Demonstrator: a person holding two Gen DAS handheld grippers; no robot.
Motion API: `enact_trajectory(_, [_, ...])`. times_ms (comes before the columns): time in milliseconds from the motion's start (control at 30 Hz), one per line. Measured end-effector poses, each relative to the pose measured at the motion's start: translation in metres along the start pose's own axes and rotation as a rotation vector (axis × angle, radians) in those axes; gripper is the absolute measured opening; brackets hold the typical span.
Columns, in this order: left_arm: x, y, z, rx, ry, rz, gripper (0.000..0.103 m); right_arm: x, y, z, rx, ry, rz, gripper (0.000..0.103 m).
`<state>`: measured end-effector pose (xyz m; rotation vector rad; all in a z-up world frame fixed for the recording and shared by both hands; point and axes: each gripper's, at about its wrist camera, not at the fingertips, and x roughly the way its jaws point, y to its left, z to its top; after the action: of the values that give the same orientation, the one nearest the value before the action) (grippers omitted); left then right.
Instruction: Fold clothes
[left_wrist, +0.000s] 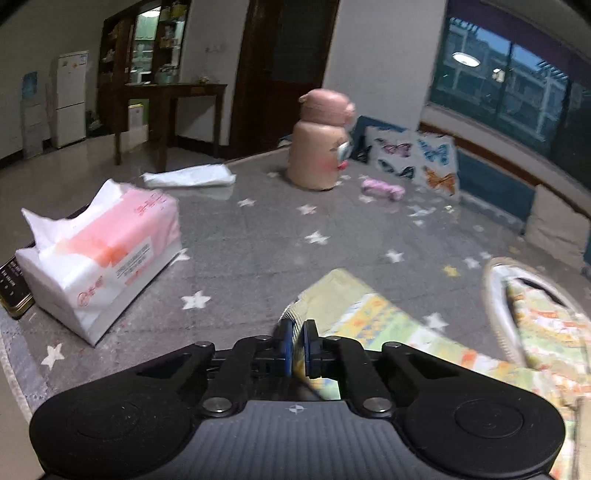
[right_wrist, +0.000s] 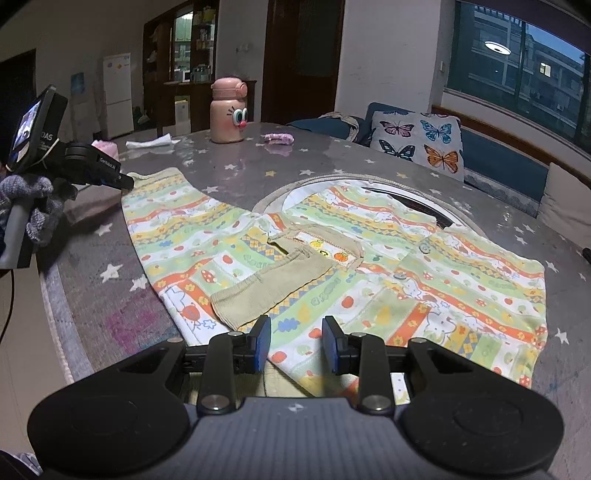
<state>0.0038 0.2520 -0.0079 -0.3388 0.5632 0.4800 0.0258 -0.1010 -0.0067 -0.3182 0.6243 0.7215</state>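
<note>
1. A child's patterned garment (right_wrist: 369, 266), striped in green, yellow and orange with small fruit and animal prints, lies spread flat on the grey star-printed table cover (right_wrist: 240, 166).
2. Its long axis runs across the right wrist view, from a sleeve end at the far left to its wide edge at the right.
3. A beige ribbed cuff (right_wrist: 273, 288) is folded across the garment's middle, pointing down-left toward the near table edge.
4. The left gripper (left_wrist: 297, 345) has its blue pads closed tight on the edge of the far-left sleeve end (left_wrist: 332, 295); the cloth passes between them.
5. In the right wrist view that same gripper (right_wrist: 127, 181) sits at the sleeve's tip, held by a hand in a grey knit glove (right_wrist: 33, 206).
6. The right gripper (right_wrist: 295, 343) stands parted wide over the garment's near edge, with cloth lying between the pads but not pinched.
7. Farther back on the table stand a pink cartoon-faced bottle (right_wrist: 226, 114) and a tissue pack (left_wrist: 103, 254), well apart from the garment.
</note>
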Motion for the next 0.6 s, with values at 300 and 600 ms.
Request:
enact_trajectory(300, [-0.065,-0.074,0.002,0.099,-0.057,-0.331,0.006,-0.013,-0.017,-0.001,0.079,-0.029,-0.011,0.03])
enact_trajectory(600, [-0.099,-0.175,-0.019,0.209,0.012,-0.683,0.005,-0.034,-0.055,-0.011,0.209,-0.069,-0.077,0.03])
